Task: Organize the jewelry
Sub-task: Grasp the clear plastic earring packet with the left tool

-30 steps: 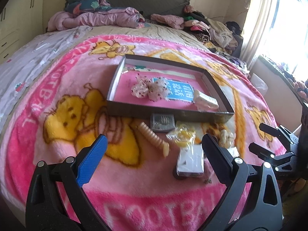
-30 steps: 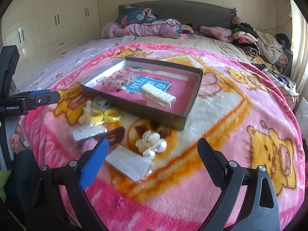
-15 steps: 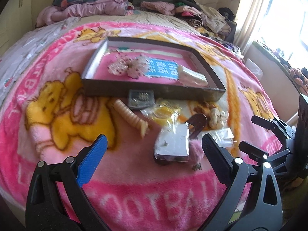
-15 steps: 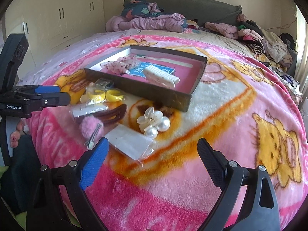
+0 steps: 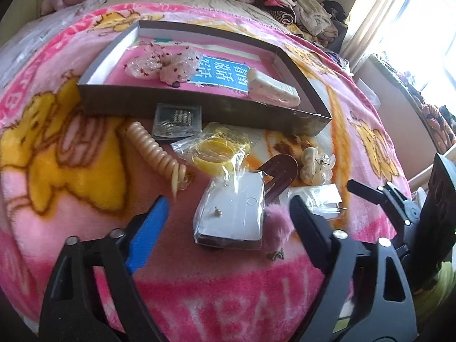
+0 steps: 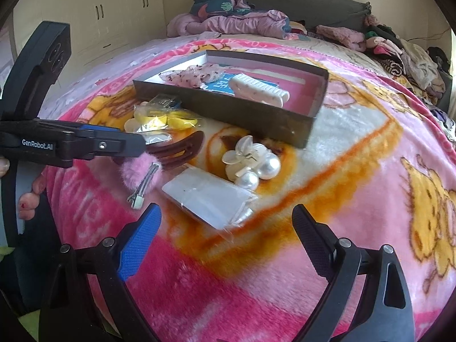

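Closing left claw [image 5: 228, 213], lower than before, packet [image 5: 230, 213] nearer

a big bed [image 6: 356, 148] fills the room. a pink blanket [image 6: 370, 228] with yellow bears and big letters lies on top of it. at the far end stands a dark grey headboard [image 6: 313, 5], with piles of clothes [image 6: 228, 20] heaped in front of it. more clothes [image 5: 299, 8] lie along one side. cream cupboards [image 6: 108, 20] with dark handles stand by the wall. bright daylight comes through a window [image 5: 421, 22] with a pale curtain [image 5: 367, 17].
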The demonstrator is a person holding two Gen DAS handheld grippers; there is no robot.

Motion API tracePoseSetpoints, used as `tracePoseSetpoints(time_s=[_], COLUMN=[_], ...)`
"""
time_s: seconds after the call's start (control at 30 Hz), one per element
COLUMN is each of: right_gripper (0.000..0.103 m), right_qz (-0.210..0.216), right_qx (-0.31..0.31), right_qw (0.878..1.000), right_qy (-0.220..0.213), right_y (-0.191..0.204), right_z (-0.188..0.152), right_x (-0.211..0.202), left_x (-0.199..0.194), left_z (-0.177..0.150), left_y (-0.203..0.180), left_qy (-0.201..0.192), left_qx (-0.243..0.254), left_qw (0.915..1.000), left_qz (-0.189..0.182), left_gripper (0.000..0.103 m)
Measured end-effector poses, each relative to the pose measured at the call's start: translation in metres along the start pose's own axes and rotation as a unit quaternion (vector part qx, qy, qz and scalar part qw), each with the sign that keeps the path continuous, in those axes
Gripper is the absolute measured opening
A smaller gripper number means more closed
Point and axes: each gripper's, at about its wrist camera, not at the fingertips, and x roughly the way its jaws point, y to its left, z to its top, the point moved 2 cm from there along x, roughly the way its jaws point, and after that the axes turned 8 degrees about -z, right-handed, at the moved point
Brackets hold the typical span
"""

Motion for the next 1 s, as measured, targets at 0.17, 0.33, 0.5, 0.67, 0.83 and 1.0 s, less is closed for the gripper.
tracePoseSetpoints(time_s=[0.17, 0.33, 0.5, 0.67, 0.83, 1.0], right_gripper=[0.090, 0.086, 0.085, 0.084, 0.075, 0.073], right_qz=[0.009, 0.007, -0.004, -0.020, -0.019, -0.018], right_qx=[-0.004, -0.002, -0.003, -0.012, -0.012, -0.009], right_qw=[1.000, 1.000, 1.000, 1.000, 1.000, 1.000], right_qy=[0.000, 0.003, 0.003, -0.001, -0.005, 0.001], right_y=[0.010, 0.018, 0.023, 0.027, 0.023, 0.015], right_z=[0.006, 0.010, 0.012, 0.012, 0.010, 0.006], right_x=[0.011, 0.021, 0.030, 0.034, 0.028, 0.021], left_x=[0.004, -0.001, -0.011, -0.022, -0.031, -0.037], left_z=[-0.001, -0.004, -0.006, -0.007, -0.010, -0.012], left_y=[0.002, 0.004, 0.010, 0.012, 0.011, 0.012], left_qy=[0.011, 0.009, 0.001, -0.007, -0.014, -0.019], left_qx=[-0.006, -0.005, -0.012, -0.014, -0.010, -0.007], left_qw=[0.9997, 0.9997, 0.9997, 0.9996, 0.9996, 0.9996], left_qz=[-0.019, -0.024, -0.022, -0.023, -0.023, -0.021], left_gripper=[0.036, 0.034, 0.034, 0.034, 0.034, 0.034])
